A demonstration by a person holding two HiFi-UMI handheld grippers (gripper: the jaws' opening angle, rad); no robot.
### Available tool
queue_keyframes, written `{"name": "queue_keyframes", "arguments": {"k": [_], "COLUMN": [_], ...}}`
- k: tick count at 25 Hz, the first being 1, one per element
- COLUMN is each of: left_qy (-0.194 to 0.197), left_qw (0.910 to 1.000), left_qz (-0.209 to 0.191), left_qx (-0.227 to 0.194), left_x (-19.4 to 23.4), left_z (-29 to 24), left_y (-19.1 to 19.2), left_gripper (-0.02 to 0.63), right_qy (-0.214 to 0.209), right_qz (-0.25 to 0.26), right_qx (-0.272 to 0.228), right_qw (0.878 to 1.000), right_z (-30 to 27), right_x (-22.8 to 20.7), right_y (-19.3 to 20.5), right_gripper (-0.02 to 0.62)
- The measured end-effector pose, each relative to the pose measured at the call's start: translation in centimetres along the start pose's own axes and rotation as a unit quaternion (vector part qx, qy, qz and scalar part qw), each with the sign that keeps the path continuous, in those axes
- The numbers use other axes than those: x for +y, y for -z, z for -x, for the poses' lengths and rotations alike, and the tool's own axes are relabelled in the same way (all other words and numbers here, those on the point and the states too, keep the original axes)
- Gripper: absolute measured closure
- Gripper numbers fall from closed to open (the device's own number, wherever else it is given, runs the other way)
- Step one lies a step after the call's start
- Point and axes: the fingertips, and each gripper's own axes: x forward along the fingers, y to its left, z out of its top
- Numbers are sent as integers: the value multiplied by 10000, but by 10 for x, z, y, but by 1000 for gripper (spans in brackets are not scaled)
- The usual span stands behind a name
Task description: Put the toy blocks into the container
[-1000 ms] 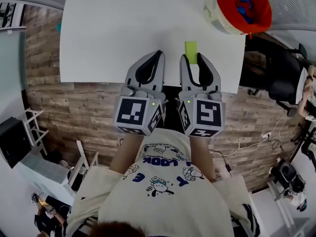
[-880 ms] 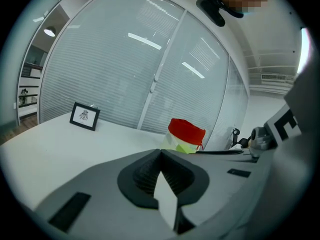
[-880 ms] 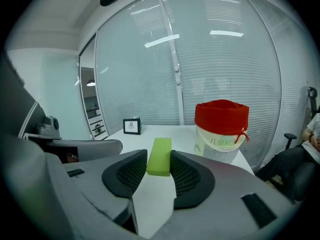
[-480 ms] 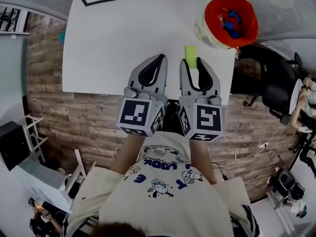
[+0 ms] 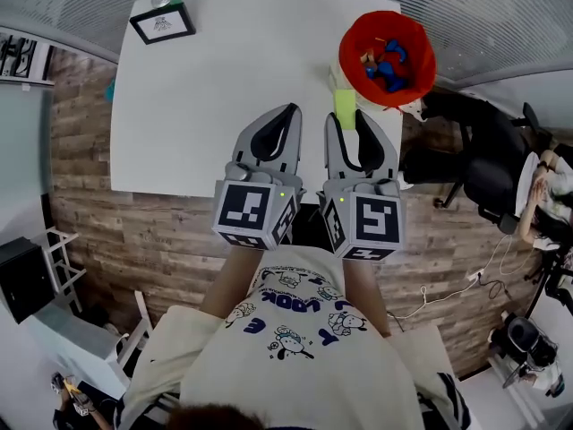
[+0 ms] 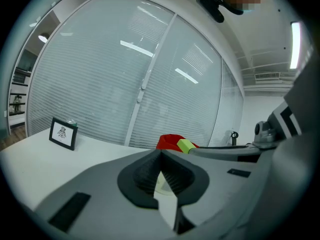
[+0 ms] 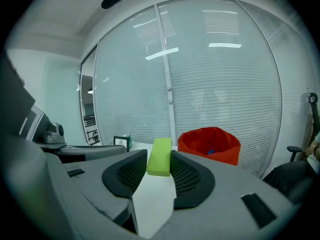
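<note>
While the right gripper (image 5: 351,122) pinches a lime-green block (image 5: 345,106) between its pads, we see the red container (image 5: 347,50) ahead of it and slightly to its right, near but not touching. The block's long axis runs forward along the jaws, and its far end pokes out past the fingertips toward the container. This gripper is the nearer of the two to the container. The left gripper (image 5: 288,113) hangs just beside it on the left, with its jaws pressed together on nothing. Both hover above the near edge of the white table (image 5: 233,88). Several toy blocks (image 5: 387,65), blue among them, already lie inside the container. A small picture frame (image 5: 162,23) stands well ahead and to the left, out of the way. We judge the path forward and rightward unobstructed.
</note>
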Motion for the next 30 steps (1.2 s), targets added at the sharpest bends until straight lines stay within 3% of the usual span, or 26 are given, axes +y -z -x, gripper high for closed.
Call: {"name": "queue_keyframes", "arguments": {"k": [18, 30], "left_qy": [215, 263], "left_qw": [9995, 9994], "left_qz": [-181, -185], "left_qx": [-108, -103], "left_x": [-48, -51], "left_z": [-55, -89], "left_y": [-22, -28], "left_gripper": [581, 581], "right_qy": [229, 314], "right_qz": [-62, -70], "right_qx": [-210, -154], "right_qw": [9995, 9994], "right_z": [-8, -31], "right_x": [-74, -102], "right_y": [-30, -35], "right_gripper": [448, 448]}}
